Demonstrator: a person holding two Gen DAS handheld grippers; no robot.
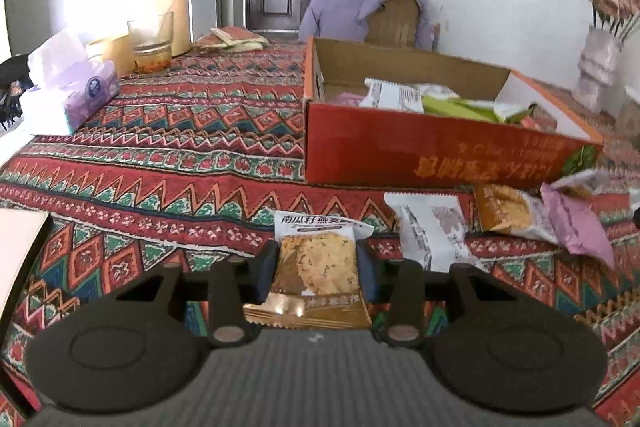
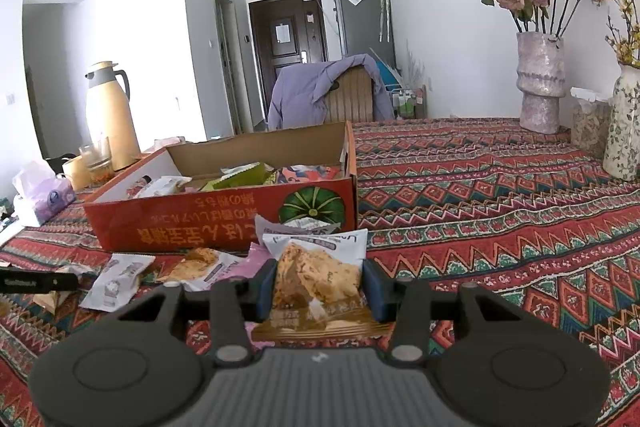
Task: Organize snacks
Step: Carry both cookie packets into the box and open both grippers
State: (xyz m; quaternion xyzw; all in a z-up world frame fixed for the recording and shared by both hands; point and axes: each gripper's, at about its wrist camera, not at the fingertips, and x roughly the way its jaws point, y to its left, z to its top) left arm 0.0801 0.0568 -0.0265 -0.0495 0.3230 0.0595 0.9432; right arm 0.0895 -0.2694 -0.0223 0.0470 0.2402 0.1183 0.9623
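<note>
The left hand-held gripper [image 1: 318, 273] is closed on a flat biscuit packet with a white top and golden bottom edge [image 1: 316, 267]. Its long axis runs away from the camera, and the golden end is partly hidden behind the gripper body. The right hand-held gripper [image 2: 319, 285] grips a similar white and golden snack packet with a crumbly cake picture [image 2: 316, 279], also pointing forward. Behind both stands the open red cardboard box [image 1: 432, 155] on the patterned cloth surface [image 1: 180, 147], holding several packets. Loose packets [image 1: 432, 231] lie just before the box; their print is blurred.
</note>
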